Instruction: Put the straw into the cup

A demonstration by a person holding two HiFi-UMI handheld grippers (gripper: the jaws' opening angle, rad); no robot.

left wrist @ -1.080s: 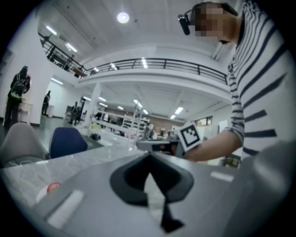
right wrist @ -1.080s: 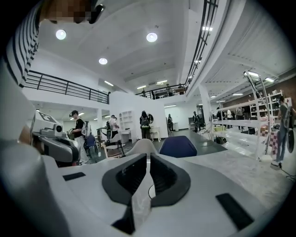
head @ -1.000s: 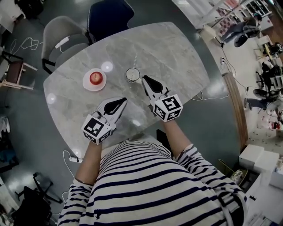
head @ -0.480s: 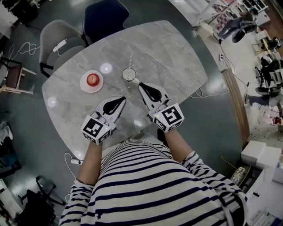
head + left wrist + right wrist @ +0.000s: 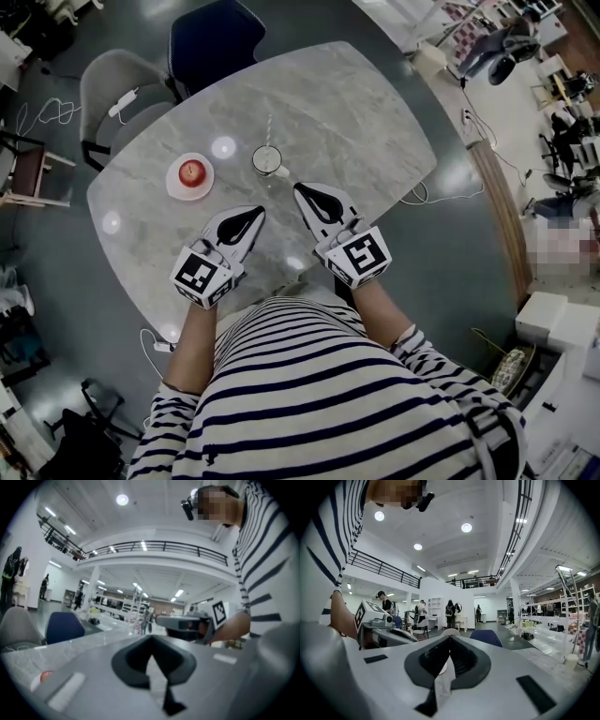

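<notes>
Pale and thin, the straw (image 5: 270,129) is seen standing in the cup (image 5: 267,160) on the marble counter (image 5: 375,112). The left claw (image 5: 257,213) and right claw (image 5: 298,188) are pressed together, empty. The task is judged done; the nearby cup should not be knocked.

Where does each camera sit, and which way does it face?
Head view: on the person's head, looking steeply down at the grey marble table; the striped shirt, both forearms, the left gripper and the right gripper show.
Left gripper view: on the left gripper, looking across the table along its shut jaws; a striped sleeve shows.
Right gripper view: on the right gripper, likewise; a forearm shows.
Shared: each gripper view shows the other gripper.
</notes>
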